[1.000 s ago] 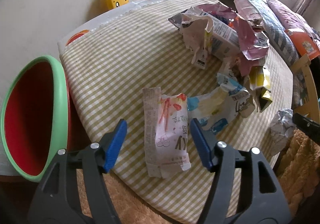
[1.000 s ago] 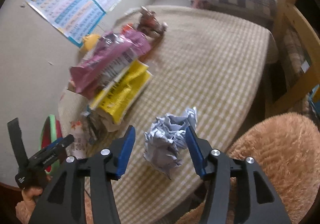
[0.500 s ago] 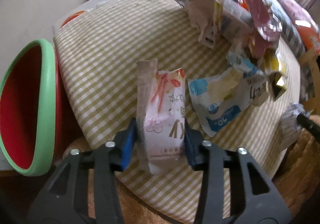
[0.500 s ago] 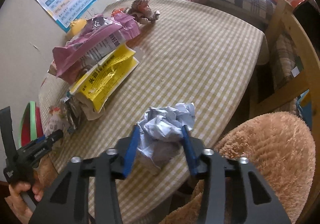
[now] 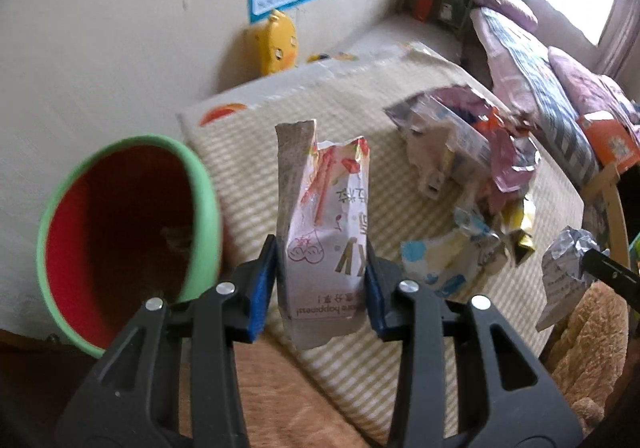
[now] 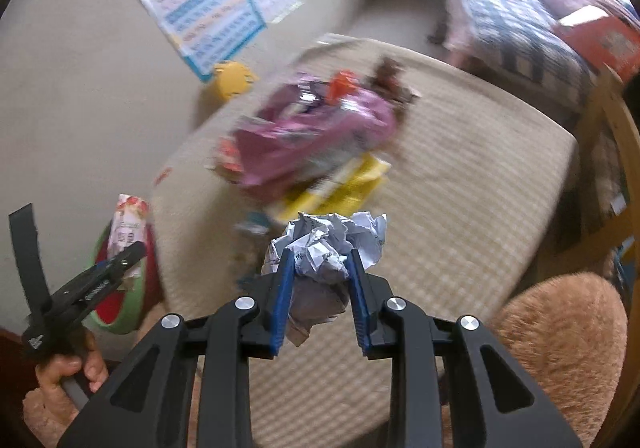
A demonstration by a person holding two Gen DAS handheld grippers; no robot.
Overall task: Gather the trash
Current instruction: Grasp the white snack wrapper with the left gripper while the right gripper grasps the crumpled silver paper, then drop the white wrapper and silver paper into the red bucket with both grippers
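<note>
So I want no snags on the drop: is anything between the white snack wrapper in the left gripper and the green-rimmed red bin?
Nothing visible: the white snack wrapper hangs just right of the green-rimmed red bin, with bare air between.

Left gripper (image 5: 320,284) holds snack wrapper (image 5: 326,232) upright between its pads, clear above the near edge of the table (image 5: 256,167). Bin (image 5: 128,240) sits just left of the table, mouth tilted toward the wrapper. Heap of wrappers (image 5: 472,151) lies on the table's far right. Right gripper (image 6: 318,300) clamps crumpled paper ball (image 6: 326,244) over the table's near side, right of the bin.
</note>
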